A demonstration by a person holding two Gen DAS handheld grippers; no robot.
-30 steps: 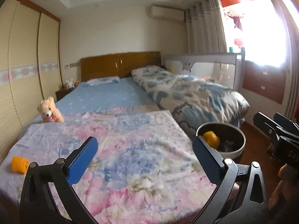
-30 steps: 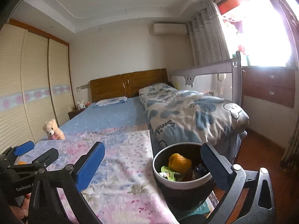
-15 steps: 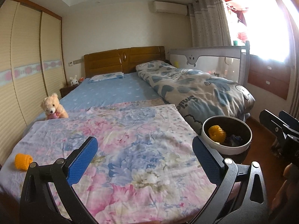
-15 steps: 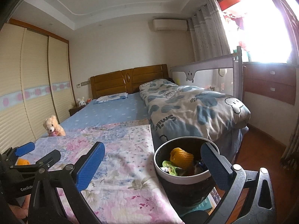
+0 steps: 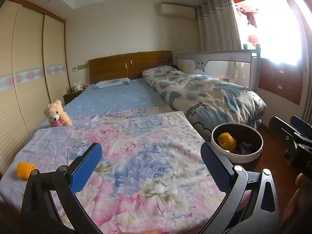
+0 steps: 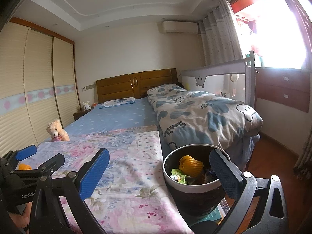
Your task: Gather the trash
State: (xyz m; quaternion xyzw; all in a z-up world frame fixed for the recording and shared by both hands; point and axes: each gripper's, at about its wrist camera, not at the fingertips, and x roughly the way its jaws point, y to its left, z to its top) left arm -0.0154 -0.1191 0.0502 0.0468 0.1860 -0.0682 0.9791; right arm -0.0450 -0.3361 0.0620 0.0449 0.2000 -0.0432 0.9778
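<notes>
1. Blue-padded left gripper (image 5: 150, 165) level above the floral sheet (image 5: 136, 156), jaws spread wide, holding nothing.
2. Right gripper (image 6: 159, 172) likewise wide apart and bare, one finger (image 6: 224, 175) before the bin's rim.
3. Round bin (image 6: 195, 187) beside the bed corner, containing an orange ribbed piece (image 6: 190, 164) and green scraps (image 6: 178, 174).
4. Orange trash piece (image 5: 24, 170) lying near the sheet's left edge, well apart from both grippers.

Both grippers, left (image 5: 151, 163) and right (image 6: 159, 170), have black frames, silver screws and blue textured pads (image 5: 86, 167); white lettering, apparently "GenRob", marks the left.
</notes>
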